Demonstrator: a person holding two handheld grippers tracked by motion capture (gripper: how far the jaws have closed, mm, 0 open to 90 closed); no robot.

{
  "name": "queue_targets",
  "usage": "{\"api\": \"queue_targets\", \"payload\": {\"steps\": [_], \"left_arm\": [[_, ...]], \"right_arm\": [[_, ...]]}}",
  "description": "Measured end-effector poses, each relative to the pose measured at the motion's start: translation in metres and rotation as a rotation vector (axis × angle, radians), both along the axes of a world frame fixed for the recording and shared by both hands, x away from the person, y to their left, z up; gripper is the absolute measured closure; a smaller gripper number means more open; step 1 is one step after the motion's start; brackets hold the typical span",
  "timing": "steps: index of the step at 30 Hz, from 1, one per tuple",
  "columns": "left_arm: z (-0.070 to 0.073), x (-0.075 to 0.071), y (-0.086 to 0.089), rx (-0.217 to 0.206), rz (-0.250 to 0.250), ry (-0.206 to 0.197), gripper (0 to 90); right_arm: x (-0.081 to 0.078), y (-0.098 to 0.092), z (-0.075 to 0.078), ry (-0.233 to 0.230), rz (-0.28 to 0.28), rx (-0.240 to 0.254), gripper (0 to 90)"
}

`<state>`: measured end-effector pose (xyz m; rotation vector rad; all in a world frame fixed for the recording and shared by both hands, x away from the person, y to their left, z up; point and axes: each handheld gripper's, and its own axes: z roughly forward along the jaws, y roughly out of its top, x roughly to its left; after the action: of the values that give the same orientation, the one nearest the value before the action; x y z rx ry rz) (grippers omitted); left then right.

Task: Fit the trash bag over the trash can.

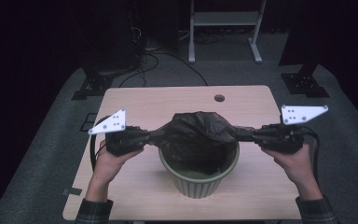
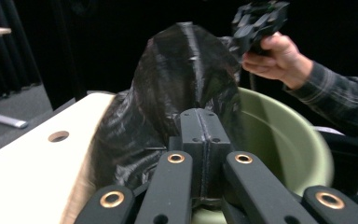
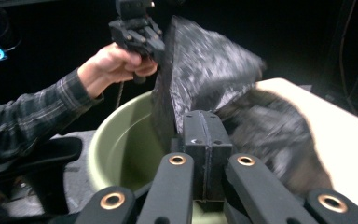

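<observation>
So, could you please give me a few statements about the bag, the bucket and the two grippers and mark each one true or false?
1. The black plastic bag is stretched between the left gripper and the right gripper. True.
2. The left gripper's jaws stand wide open. False: they are shut on the bag's edge.
3. The green bucket stands upright on the wooden table. True.
4. The bag lies flat on the table beside the bucket. False: it is held up over the bucket's mouth.
5. The table has a round hole near its far edge. True.
</observation>
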<state>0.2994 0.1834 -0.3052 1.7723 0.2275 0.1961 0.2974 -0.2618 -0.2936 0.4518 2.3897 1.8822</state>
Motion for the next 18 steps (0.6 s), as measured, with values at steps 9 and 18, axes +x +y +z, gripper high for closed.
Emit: {"api": "queue_targets", "payload": {"steps": [9,18], "left_arm": [[-0.032,-0.05,0.008,-0.005,-0.022,0.025,89.7],[-0.072,-0.066,0.008,0.04,-0.033,0.121,89.7]], "right_arm": [[-0.044,-0.007,-0.04,0.072,0.055,-0.01,90.0],[-0.059,-0.008,-0.069,0.138,0.064,-0.045,90.0]]}}
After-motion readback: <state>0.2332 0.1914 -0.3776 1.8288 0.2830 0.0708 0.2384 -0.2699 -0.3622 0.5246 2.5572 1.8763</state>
